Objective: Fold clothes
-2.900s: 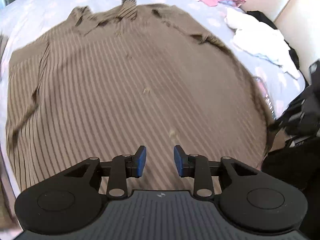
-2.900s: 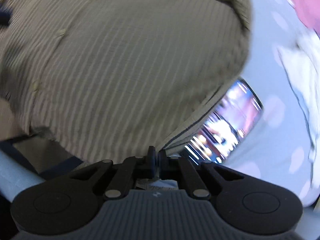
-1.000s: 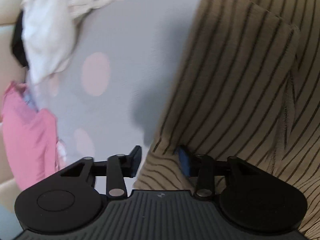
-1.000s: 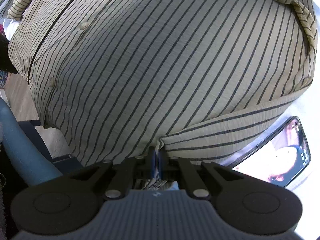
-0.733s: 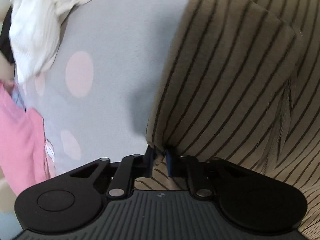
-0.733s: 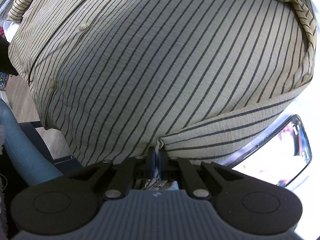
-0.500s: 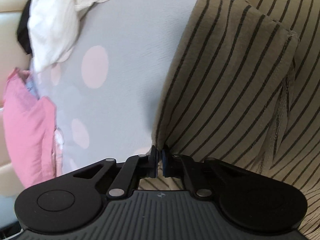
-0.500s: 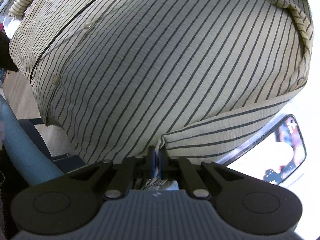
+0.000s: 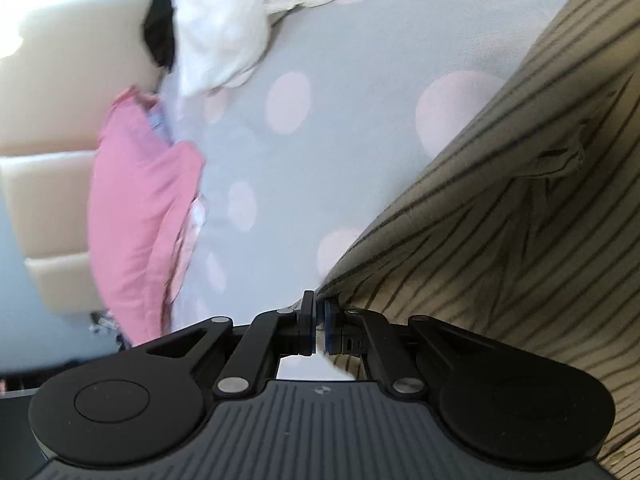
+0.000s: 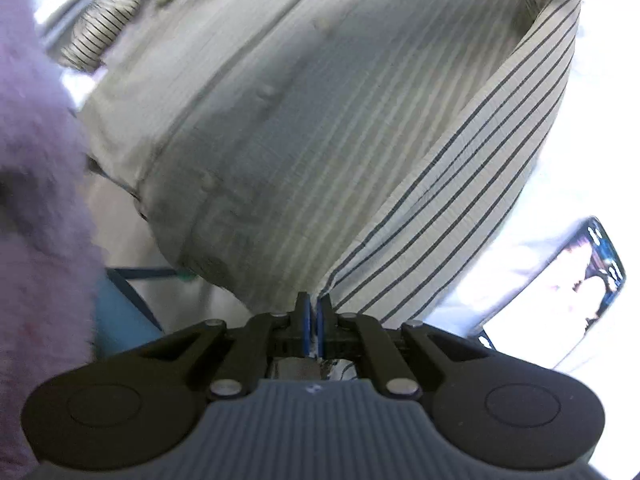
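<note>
A beige shirt with thin dark stripes lies on a grey bedsheet with pink dots. My left gripper is shut on the shirt's edge at its corner, lifted off the sheet. In the right wrist view the same striped shirt fills the frame, with its right side raised and folded over. My right gripper is shut on the shirt's hem corner.
A pink garment and a white garment lie on the bed to the left, against a cream headboard. A phone with a lit screen lies on the bed to the right of the shirt. A purple fuzzy sleeve is at left.
The left gripper closed on the shirt's edge, and both grippers have lifted it. The shirt's side now rises and folds over toward the button placket.
</note>
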`<state>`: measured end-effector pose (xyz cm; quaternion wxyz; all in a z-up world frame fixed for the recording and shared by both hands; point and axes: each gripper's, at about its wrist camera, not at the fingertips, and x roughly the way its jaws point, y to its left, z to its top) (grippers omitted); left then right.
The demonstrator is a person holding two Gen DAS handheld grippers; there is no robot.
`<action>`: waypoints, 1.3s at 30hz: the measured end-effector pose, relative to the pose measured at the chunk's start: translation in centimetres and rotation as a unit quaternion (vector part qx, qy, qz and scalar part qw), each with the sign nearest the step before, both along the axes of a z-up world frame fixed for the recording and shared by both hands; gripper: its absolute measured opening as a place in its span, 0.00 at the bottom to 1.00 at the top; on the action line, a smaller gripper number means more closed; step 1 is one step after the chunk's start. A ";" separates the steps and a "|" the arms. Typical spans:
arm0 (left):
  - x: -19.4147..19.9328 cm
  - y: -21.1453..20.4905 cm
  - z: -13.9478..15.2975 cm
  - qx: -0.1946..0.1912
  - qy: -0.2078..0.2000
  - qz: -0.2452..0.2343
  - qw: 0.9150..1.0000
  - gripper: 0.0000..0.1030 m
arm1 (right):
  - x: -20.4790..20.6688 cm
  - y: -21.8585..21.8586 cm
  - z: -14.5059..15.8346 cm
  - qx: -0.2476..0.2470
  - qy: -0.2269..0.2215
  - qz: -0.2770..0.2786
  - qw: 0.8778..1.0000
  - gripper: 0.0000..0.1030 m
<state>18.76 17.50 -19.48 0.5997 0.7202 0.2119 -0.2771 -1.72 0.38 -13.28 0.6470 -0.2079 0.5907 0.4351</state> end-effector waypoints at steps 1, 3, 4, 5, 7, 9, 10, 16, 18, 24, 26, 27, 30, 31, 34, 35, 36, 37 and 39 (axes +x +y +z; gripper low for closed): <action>-0.6 0.5 0.2 -0.006 -0.008 0.006 1.000 0.02 | -0.5 0.2 0.3 0.011 0.004 0.001 1.000 0.04; -1.7 1.4 0.7 -0.019 -0.020 0.020 0.999 0.02 | -0.8 0.9 0.7 0.027 0.010 0.010 1.000 0.04; -2.3 1.4 1.3 -0.024 -0.023 0.026 0.999 0.02 | -0.9 1.2 0.9 0.032 0.012 0.016 0.999 0.04; -2.8 1.3 1.9 -0.029 -0.025 0.033 0.999 0.02 | -1.1 1.6 1.0 0.034 0.015 0.023 0.999 0.04; -4.0 2.6 2.4 -0.033 -0.030 0.045 0.998 0.02 | -1.4 2.2 1.1 0.035 0.022 0.035 0.999 0.04; -4.8 4.1 2.6 -0.038 -0.035 0.057 0.997 0.02 | -1.8 2.9 0.9 0.039 0.033 0.049 0.997 0.04; -5.3 4.7 2.8 -0.041 -0.037 0.062 0.997 0.02 | -2.1 3.3 0.8 0.041 0.038 0.057 0.997 0.04; -8.3 8.6 2.5 -0.047 -0.041 0.092 0.994 0.02 | -2.4 5.5 0.6 0.049 0.064 0.088 0.993 0.04; -9.0 9.6 1.7 -0.048 -0.039 0.103 0.993 0.02 | -2.4 6.2 0.5 0.053 0.076 0.093 0.991 0.04; -9.5 11.2 -0.7 -0.057 -0.027 0.130 0.990 0.02 | -2.3 8.0 -0.8 0.035 0.103 0.100 0.989 0.04; -9.4 11.6 -1.4 -0.062 -0.022 0.137 0.988 0.02 | -2.2 8.5 -1.4 0.032 0.109 0.098 0.989 0.04; -9.5 11.8 -1.8 -0.061 -0.019 0.140 0.988 0.02 | -2.2 8.8 -1.6 0.032 0.113 0.097 0.988 0.04; -9.3 12.2 -2.9 -0.057 -0.009 0.154 0.986 0.02 | -2.2 9.5 -1.8 0.031 0.116 0.096 0.988 0.04; -9.2 12.2 -3.2 -0.060 -0.005 0.165 0.984 0.02 | -2.2 9.6 -1.6 0.033 0.116 0.096 0.988 0.04; -9.4 12.4 -2.8 -0.089 0.004 0.197 0.976 0.11 | -2.2 10.0 -1.8 0.031 0.119 0.099 0.987 0.04; -9.8 12.5 -2.3 -0.098 0.006 0.207 0.973 0.20 | -2.2 10.0 -1.8 0.028 0.118 0.101 0.987 0.04; -10.1 12.7 -1.9 -0.108 0.008 0.217 0.970 0.29 | -2.3 10.1 -2.0 0.026 0.117 0.101 0.988 0.04; -10.5 12.9 -1.3 -0.116 0.009 0.227 0.967 0.32 | -2.3 10.1 -2.1 0.024 0.117 0.101 0.988 0.04; -11.7 13.4 0.0 -0.133 0.008 0.248 0.959 0.37 | -2.6 10.3 -2.3 0.018 0.110 0.109 0.988 0.04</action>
